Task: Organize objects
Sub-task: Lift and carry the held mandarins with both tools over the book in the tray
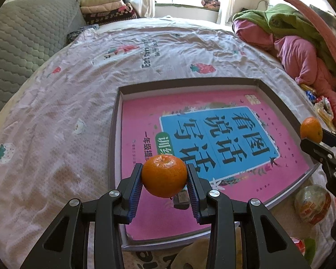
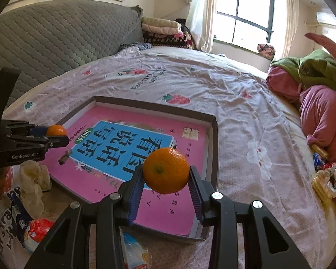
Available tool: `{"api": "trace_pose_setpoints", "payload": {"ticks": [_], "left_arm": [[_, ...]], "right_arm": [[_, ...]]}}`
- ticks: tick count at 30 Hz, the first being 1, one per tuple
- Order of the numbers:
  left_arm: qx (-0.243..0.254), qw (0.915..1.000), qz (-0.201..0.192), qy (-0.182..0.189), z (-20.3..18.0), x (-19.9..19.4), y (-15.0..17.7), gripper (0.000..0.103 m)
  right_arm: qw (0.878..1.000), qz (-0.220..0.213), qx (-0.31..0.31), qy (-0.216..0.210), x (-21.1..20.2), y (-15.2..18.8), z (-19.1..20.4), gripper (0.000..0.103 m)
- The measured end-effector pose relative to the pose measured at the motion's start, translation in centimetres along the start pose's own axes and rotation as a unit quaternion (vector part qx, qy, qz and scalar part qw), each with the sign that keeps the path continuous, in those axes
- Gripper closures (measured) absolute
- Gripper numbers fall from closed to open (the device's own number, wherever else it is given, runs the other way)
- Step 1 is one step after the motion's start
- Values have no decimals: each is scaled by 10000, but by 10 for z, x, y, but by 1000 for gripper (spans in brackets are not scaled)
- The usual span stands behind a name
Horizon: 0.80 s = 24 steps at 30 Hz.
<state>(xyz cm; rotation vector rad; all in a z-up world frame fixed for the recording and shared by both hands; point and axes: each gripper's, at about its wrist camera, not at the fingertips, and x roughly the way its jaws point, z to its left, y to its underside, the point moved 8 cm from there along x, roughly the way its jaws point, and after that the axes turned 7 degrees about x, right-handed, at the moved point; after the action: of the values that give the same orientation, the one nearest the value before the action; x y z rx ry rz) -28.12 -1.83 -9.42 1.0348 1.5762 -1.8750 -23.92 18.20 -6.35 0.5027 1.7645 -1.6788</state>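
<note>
My left gripper (image 1: 164,176) is shut on an orange mandarin (image 1: 164,175) and holds it above the near left part of a shallow grey box (image 1: 114,121) lined with a pink and blue book (image 1: 212,139). My right gripper (image 2: 166,174) is shut on a second mandarin (image 2: 166,173), held above the box's near right part (image 2: 214,148). The right gripper with its mandarin (image 1: 311,129) also shows at the right edge of the left wrist view. The left gripper with its mandarin (image 2: 56,130) shows at the left of the right wrist view.
The box lies on a bed with a strawberry-print sheet (image 1: 67,94). A grey quilted headboard (image 2: 56,38) is at the left. Pink and green clothes (image 2: 320,103) pile at the right. Snack packets (image 2: 324,179), a plastic bag (image 2: 9,219) and wrapped items (image 1: 311,204) lie nearby.
</note>
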Motion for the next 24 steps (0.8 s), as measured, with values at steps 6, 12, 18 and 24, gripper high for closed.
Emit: {"api": "trace_pose_setpoints", "payload": {"ticks": [6, 12, 18, 24], "left_arm": [[16, 9999, 112, 17, -1, 10, 7, 64], [7, 9999, 117, 20, -2, 13, 8, 64], [-71, 9998, 130, 161, -4, 16, 10, 64], [-70, 9998, 124, 161, -3, 17, 11, 64]], "right_arm": [[9998, 208, 25, 65, 12, 7, -5, 63], [9994, 326, 21, 94, 18, 13, -6, 63], [9988, 469, 121, 2, 24, 18, -6, 63], [9979, 639, 122, 50, 30, 24, -5, 63]]}}
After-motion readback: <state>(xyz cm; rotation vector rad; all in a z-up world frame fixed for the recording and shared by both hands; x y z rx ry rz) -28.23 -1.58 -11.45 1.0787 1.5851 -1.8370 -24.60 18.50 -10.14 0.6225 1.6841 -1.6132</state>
